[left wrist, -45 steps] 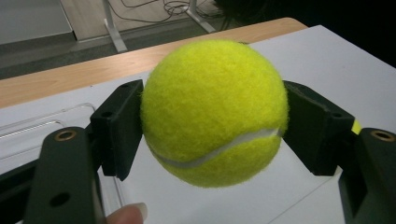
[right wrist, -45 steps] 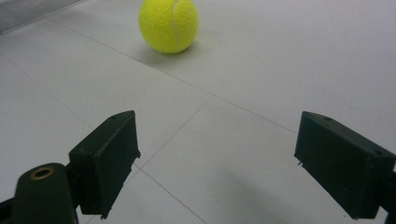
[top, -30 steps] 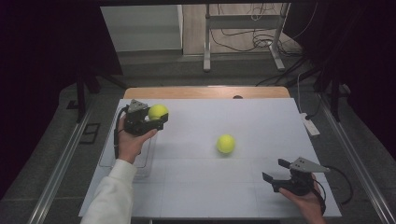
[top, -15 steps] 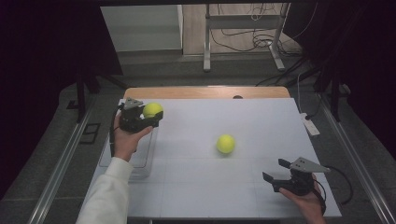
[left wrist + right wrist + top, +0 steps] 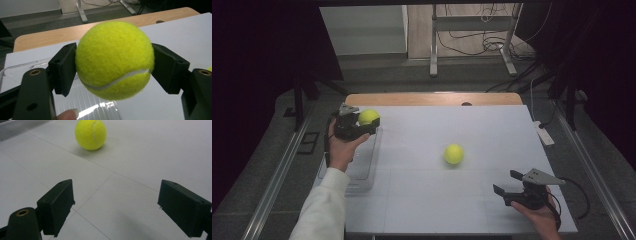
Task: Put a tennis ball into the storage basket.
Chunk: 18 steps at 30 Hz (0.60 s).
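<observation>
White table (image 5: 422, 200) bore a clear tray (image 5: 362, 170) at its left edge, above which the left gripper (image 5: 362, 125) clamped one tennis ball (image 5: 113, 60); the right gripper (image 5: 512, 187) rested open, empty, its jaws toward a second tennis ball (image 5: 453, 154) lying mid-table.

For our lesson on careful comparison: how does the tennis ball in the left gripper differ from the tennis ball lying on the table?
The held tennis ball is clamped between the left gripper's pads, off the surface above the clear tray; the loose tennis ball rests free on the white table. The held one is at the table's far left; the loose one lies near the middle, ahead of the open right gripper. Both are yellow-green, felt-covered, alike in size.
</observation>
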Each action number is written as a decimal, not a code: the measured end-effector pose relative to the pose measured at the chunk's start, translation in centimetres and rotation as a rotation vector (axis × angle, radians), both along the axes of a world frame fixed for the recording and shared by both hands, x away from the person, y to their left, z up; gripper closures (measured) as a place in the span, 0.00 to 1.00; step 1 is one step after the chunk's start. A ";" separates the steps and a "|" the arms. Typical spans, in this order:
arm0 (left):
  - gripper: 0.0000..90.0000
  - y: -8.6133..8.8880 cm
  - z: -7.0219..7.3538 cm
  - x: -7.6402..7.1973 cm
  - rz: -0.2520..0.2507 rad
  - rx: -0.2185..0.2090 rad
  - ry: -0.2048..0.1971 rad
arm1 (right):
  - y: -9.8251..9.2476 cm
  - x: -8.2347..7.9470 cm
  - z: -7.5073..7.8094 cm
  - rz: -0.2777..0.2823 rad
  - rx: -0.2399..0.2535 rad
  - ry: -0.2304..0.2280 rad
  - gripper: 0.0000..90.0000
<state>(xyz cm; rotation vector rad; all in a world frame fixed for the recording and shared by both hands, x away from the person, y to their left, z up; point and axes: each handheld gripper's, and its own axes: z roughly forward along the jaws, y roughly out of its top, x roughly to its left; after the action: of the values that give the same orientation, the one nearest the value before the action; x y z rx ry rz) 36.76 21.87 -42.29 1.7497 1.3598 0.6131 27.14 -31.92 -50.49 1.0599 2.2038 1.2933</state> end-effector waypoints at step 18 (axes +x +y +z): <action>0.30 2.2 -0.8 0.6 0.059 0.011 0.027 | 0.0 0.0 0.0 -0.002 -0.002 0.000 0.15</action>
<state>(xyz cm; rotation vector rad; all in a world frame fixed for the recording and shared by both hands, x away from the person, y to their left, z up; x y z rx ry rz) 37.35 24.02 -43.10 1.7374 1.4336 0.6334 27.16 -31.96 -50.51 1.0611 2.2025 1.2896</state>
